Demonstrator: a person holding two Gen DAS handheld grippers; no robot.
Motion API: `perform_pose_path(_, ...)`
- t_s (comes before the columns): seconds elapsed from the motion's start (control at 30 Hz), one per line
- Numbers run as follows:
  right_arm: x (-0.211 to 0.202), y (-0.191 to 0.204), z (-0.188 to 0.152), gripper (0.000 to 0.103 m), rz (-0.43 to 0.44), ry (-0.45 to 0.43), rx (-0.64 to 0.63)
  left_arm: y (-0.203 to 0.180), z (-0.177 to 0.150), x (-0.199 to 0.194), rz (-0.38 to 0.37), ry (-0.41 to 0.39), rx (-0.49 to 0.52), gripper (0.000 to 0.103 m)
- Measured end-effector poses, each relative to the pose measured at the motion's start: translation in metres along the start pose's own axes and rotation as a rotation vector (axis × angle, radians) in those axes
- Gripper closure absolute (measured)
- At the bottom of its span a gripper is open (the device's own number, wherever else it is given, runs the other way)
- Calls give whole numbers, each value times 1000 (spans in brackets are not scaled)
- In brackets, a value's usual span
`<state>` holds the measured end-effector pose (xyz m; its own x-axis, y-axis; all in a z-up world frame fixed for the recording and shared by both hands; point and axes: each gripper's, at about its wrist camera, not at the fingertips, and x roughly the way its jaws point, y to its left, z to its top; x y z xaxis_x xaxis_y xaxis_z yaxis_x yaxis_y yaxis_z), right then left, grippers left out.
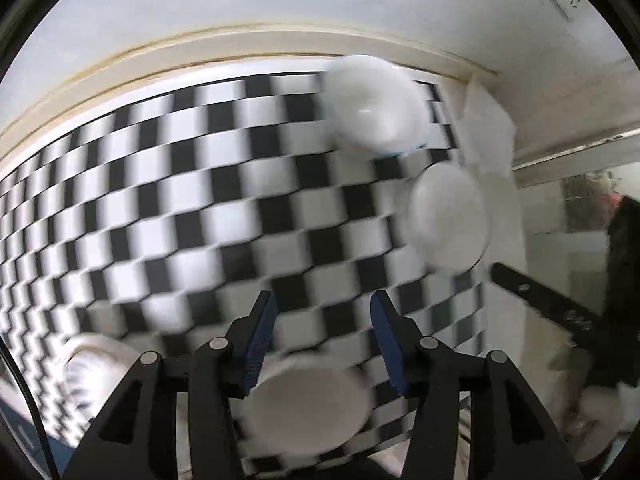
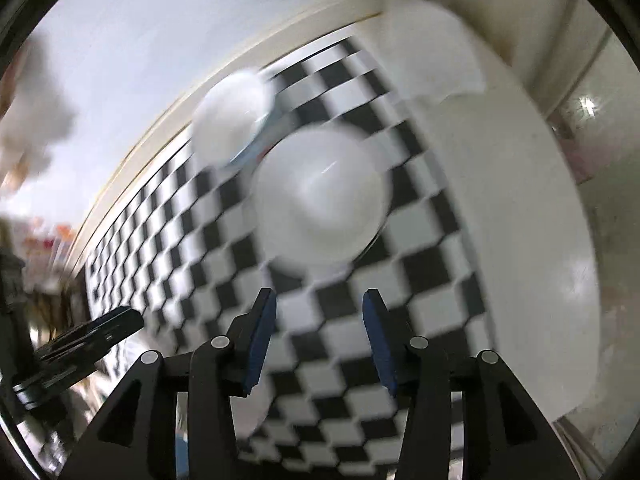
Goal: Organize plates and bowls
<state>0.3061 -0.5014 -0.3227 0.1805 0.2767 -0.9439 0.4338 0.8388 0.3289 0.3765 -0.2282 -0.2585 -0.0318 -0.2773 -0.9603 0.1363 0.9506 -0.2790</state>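
On my left gripper (image 1: 323, 320) the jaws stand part open with nothing between the blue pads; through the gap I see only checkered cloth (image 1: 168, 200), and just below the pads a white plate (image 1: 308, 400) lies flat on it, partly hidden by the fingers. My right gripper (image 2: 319, 320) is the same: jaws apart, gripping nothing, over the checkered cloth (image 2: 400, 320). Everything is smeared with motion blur, so fine detail is lost. Beyond the left jaws, to the right, a white dish (image 1: 448, 220) sits on the cloth, and farther off a white bowl with a blue edge (image 1: 376, 108) sits near the tabletop's far edge, the two close together. The right wrist view shows the same pair: the white dish (image 2: 320, 196) straight ahead of the jaws and the blue-edged bowl (image 2: 232, 116) just beyond it to the left, nearly touching. A wrinkled white sheet (image 1: 486, 132) lies at the cloth's far right corner. The other gripper's black body shows at the left edge of the right view.
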Motion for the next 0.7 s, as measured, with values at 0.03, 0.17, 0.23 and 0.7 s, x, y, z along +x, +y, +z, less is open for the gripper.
perform_pose_path(0.03,7,-7,12,55,4,5,21,-9,10,10,-15,17,9,56)
perform_pose_path(0.17,27,-27,37,55,31,43,77,-41,42,47,-40,78,61,56)
perform_pose_path(0.23,35,-33,43,55,39,56,90,-55,53,62,-31,96,90,56)
perform_pose_path(0.7,61,-29,51,93,-13,72,54,-75,67,87,75,84,187,93)
